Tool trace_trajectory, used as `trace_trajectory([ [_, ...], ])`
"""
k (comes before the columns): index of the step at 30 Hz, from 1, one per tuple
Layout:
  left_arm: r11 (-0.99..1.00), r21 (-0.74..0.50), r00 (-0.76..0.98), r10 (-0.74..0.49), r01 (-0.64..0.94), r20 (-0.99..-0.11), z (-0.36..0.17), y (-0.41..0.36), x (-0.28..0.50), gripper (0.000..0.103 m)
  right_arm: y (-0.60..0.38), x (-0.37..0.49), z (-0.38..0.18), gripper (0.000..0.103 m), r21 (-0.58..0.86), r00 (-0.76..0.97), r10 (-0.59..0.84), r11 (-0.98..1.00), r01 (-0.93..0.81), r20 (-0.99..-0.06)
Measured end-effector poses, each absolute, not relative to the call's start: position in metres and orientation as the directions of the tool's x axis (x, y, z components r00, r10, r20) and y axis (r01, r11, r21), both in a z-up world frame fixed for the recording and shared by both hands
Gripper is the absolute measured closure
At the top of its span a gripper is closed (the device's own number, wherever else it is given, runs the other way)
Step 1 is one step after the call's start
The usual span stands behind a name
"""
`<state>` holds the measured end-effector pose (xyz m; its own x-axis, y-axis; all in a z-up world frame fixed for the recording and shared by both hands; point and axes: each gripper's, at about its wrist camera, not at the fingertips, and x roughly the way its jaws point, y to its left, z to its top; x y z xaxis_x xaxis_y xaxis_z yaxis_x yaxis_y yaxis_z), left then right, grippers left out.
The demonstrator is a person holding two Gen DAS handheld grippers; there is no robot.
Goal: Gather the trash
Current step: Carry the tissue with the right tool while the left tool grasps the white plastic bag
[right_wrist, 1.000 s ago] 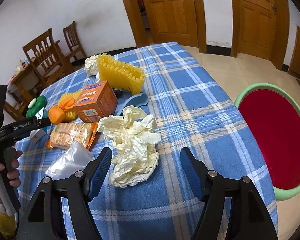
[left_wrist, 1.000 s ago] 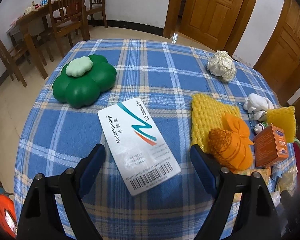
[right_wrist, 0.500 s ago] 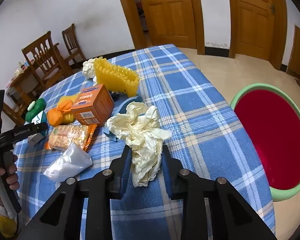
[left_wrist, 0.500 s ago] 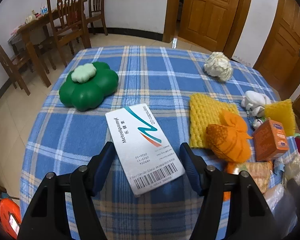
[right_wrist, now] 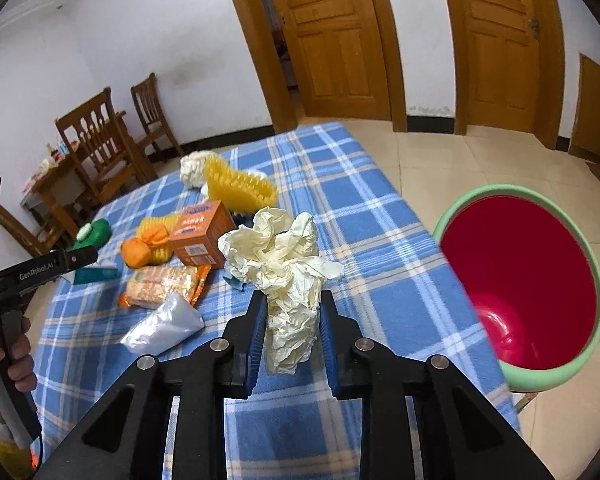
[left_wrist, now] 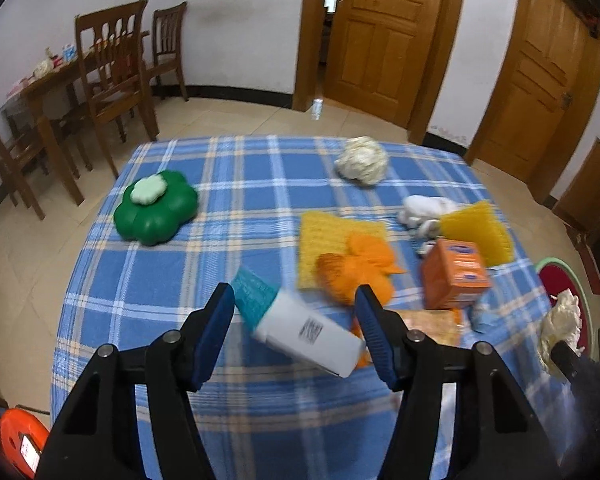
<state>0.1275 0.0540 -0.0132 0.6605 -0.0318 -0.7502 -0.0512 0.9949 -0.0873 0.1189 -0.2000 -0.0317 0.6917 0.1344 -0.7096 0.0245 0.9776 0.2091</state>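
both grippers now carry trash: the left gripper (left_wrist: 296, 314) has just been closing and pinches the box (left_wrist: 300, 330), tilted above the cloth, where it lay flat before; the right gripper (right_wrist: 292, 330) squeezes the paper wad (right_wrist: 288, 276). the bin (right_wrist: 520, 280) gapes lower right past the table edge (right_wrist: 452, 280), path clear.

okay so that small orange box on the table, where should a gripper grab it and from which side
Judging by its pose, take the orange box across its two upright side faces, coming down from above. It stands squarely on the plaid table, top face clear. The yellow foam net behind and the cracker packet in front crowd level approaches.
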Motion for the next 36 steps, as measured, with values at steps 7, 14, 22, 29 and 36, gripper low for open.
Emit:
trace_trajectory([
  [7, 0.990, -0.141, 0.648, -0.126, 0.030, -0.751, -0.003, 0.028, 0.120, 0.068, -0.217, 0.104, -0.020, 0.077, 0.223, 0.721, 0.118, 0.973, 0.053, -0.683],
  [14, 0.989, -0.136, 0.646, -0.136, 0.050, -0.751, -0.003, 0.015, 0.114, 0.069, -0.231, 0.093, -0.015, 0.077, 0.241, 0.736, 0.104, 0.967, 0.083, -0.669],
  [22, 0.990, -0.138, 0.610, -0.134, 0.041, -0.781, -0.015, 0.012, 0.113, 0.041, -0.236, 0.092, -0.018, 0.077, 0.263, 0.733, 0.113, 0.960, 0.093, -0.670],
  [29, 0.995, -0.102, 0.579, -0.079, -0.007, -0.811, -0.029, 0.020, 0.117, 0.026, -0.237, 0.094, -0.020, 0.077, 0.265, 0.725, 0.121, 0.960, 0.088, -0.678],
  [36, 0.988, -0.155, 0.552, -0.141, 0.021, -0.822, -0.036, 0.020, 0.107, 0.026, -0.236, 0.095, -0.025, 0.077, 0.265, 0.716, 0.125, 0.961, 0.086, -0.687],
])
